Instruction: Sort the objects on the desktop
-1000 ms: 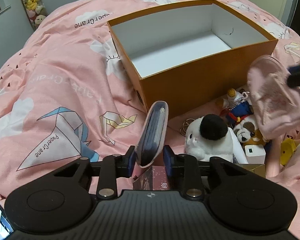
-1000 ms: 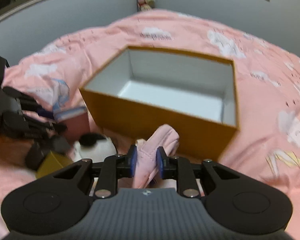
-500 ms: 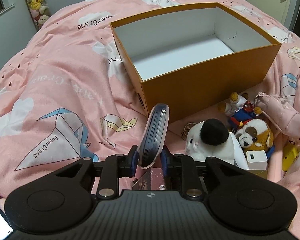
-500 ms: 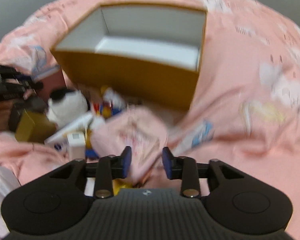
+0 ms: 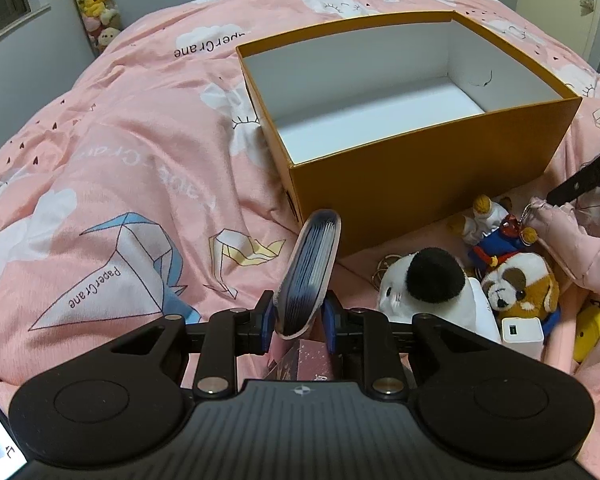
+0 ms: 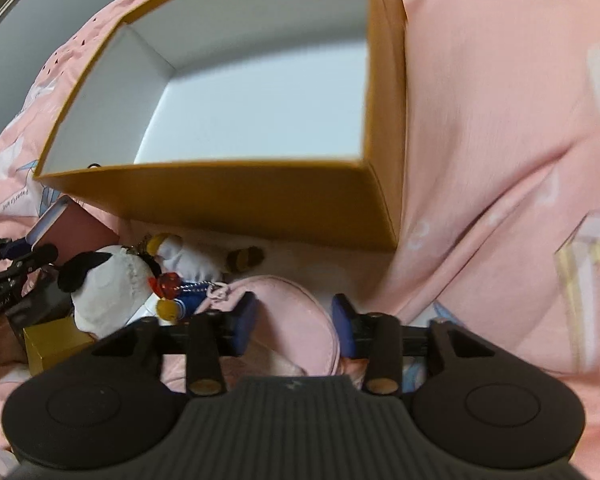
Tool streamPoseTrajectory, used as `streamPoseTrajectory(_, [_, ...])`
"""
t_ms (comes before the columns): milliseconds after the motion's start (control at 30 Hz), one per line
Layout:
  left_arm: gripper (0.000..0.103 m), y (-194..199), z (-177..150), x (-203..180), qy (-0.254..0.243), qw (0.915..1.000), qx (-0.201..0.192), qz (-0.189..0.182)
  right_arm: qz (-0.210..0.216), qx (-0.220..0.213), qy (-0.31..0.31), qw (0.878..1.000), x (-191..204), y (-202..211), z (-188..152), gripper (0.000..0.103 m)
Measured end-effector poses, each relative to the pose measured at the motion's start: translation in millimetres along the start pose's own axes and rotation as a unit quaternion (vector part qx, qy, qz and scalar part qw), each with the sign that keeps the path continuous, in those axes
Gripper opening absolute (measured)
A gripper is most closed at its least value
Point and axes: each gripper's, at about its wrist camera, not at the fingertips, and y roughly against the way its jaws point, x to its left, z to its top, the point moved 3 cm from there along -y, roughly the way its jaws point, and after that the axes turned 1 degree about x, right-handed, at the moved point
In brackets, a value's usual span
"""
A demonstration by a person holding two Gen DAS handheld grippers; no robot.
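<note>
On the pink quilt (image 5: 120, 152) sits an orange box (image 5: 420, 184), its white inside bare. At the left wrist view's six o'clock, the left gripper (image 5: 298, 316) is clamped on a pink-covered booklet (image 5: 308, 272), which stands on edge and tilts toward one o'clock, pointing at the box's near corner. Toward four o'clock from it lies the pile: a white plush (image 5: 424, 284) with a black pom, a brown-and-white dog plush (image 5: 516, 284), a sailor doll (image 5: 496, 236), a white charger (image 5: 522, 332) and a yellow case (image 5: 590, 326). At three o'clock a pink pouch (image 5: 572, 244) rests on the quilt just beside the doll. From the right wrist, the right gripper (image 6: 294, 326) has its jaws opening, standing wide on either side of the pouch (image 6: 296, 320); the pads look clear of it. The box (image 6: 228, 196) fills twelve o'clock, the plush (image 6: 104, 284) nine.
</note>
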Motion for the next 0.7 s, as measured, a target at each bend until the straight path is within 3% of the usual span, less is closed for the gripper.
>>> streamPoseTrajectory(33, [0.027,0,0,-1,0.0,1.0,-0.002,0.002,0.007,0.006,-0.006,1.0,-4,-6,-1,0.055])
streamPoseTrajectory(133, [0.028,0,-1,-3,0.003,0.9999,-0.009,0.007,0.027,0.022,-0.031,0.999,-11,-20,0,0.052])
streamPoseTrajectory(167, [0.028,1,-2,-3,0.003,0.9999,-0.012,0.01,0.04,0.026,-0.041,0.998,-12,-22,0,0.048])
streamPoseTrajectory(233, [0.028,3,-4,-5,0.002,0.9996,-0.022,0.015,0.053,0.032,-0.053,0.997,-13,-25,-2,0.023])
streamPoseTrajectory(333, [0.026,7,-6,-6,0.001,0.9993,-0.035,0.017,0.042,0.022,-0.053,0.997,-9,-19,-8,0.015])
streamPoseTrajectory(700, [0.019,36,1,-1,0.03,0.9967,-0.072,-0.024,0.04,-0.079,-0.035,0.995,17,61,-22,0.009])
